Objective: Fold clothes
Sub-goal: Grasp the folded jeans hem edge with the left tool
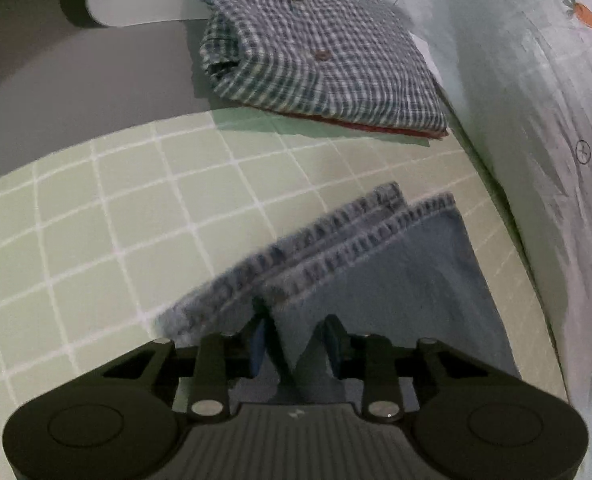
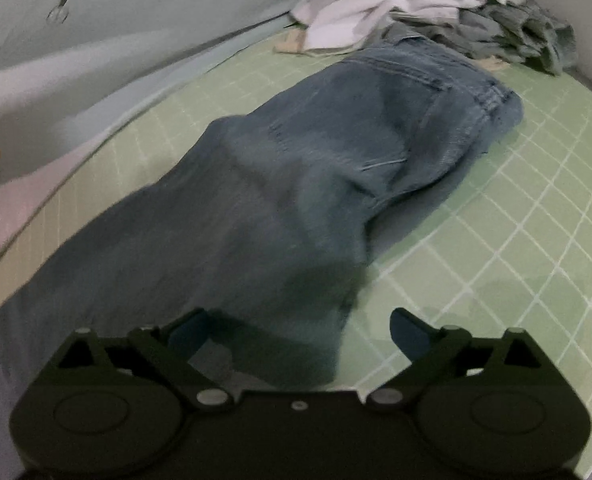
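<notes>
- Left gripper (image 1: 296,344) is pinching the hem end of the jeans (image 1: 375,264), its jaws narrowed onto the denim, with both stitched leg cuffs lying side by side just beyond the fingertips.
- Right gripper (image 2: 299,332) is hovering with jaws spread wide and holding nothing; the left finger is sitting over the denim while the right finger is sitting over the green checked sheet (image 2: 515,240).
- Jeans (image 2: 296,184) are stretching lengthwise away from the right gripper, their long axis running from the leg under its jaws up to the waistband at the far end.
- Beyond the waistband, a crumpled pile of white and grey clothes (image 2: 435,8) is lying unfolded.
- Beyond the jeans' cuffs, a folded checked shirt (image 1: 315,60) is resting on a red-edged item.
- Beside the jeans, a pale quilt (image 1: 535,120) printed with carrots is running along one edge.
- Judging by this, the jeans look part-way through folding, legs laid together; the left gripper has the cuffs, so a lengthwise fold toward the waistband seems likely.
- No readable brand or label is showing on the jeans; faint writing near the shirt is too blurred to read.
</notes>
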Available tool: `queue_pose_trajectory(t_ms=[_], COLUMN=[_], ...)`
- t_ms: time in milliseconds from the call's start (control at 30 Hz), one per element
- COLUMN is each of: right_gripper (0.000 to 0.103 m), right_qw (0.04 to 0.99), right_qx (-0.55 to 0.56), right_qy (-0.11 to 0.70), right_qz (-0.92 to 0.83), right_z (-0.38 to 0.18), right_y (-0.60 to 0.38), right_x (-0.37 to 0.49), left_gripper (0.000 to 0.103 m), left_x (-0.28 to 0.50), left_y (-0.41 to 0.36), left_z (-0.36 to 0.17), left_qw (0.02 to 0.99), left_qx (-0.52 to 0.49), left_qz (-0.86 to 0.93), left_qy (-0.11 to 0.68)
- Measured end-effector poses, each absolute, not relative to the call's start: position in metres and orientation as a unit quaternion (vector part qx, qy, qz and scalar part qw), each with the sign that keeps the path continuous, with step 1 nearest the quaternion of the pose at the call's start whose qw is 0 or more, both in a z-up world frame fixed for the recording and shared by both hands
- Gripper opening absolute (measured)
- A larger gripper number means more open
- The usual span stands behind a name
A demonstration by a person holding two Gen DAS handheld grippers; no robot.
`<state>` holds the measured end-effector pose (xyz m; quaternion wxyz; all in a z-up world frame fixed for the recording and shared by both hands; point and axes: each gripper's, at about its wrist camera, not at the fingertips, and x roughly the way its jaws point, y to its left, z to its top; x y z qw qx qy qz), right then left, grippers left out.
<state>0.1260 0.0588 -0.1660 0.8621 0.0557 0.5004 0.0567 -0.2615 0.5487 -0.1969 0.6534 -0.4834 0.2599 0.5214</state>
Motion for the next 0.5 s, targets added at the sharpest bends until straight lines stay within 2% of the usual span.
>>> queue_pose_trajectory(t_ms=[33, 100, 133, 233, 367, 500], right_gripper=[0.098, 0.098, 0.098, 0.099, 0.099, 0.099], right_qw=[0.861, 0.859, 0.856, 0.853, 0.852, 0.853], right_qx=[0.048, 0.033, 0.027, 0.005, -0.019, -0.015], right_qy=[0.502, 0.507, 0.511, 0.516, 0.514, 0.510], right_qz=[0.060, 0.068, 0.074, 0.084, 0.093, 0.108], right_z=[-0.166, -0.166, -0.167, -0.169, -0.169, -0.166], right_y=[0.065, 0.077, 0.082, 0.096, 0.104, 0.098], right_x=[0.126, 0.127, 0.128, 0.128, 0.125, 0.121], left_gripper=[0.041, 0.041, 0.039, 0.015, 0.009, 0.008], left_x=[-0.259, -0.253, -0.250, -0.248, -0.254, -0.273], left_y=[0.552, 0.552, 0.553, 0.550, 0.542, 0.525], left_z=[-0.196, -0.195, -0.195, -0.194, -0.183, -0.170], left_qw=[0.659, 0.669, 0.674, 0.675, 0.699, 0.702], left_qx=[-0.477, -0.458, -0.448, -0.430, -0.413, -0.402], left_qz=[0.521, 0.522, 0.522, 0.532, 0.526, 0.539], left_qy=[0.259, 0.266, 0.270, 0.275, 0.252, 0.236])
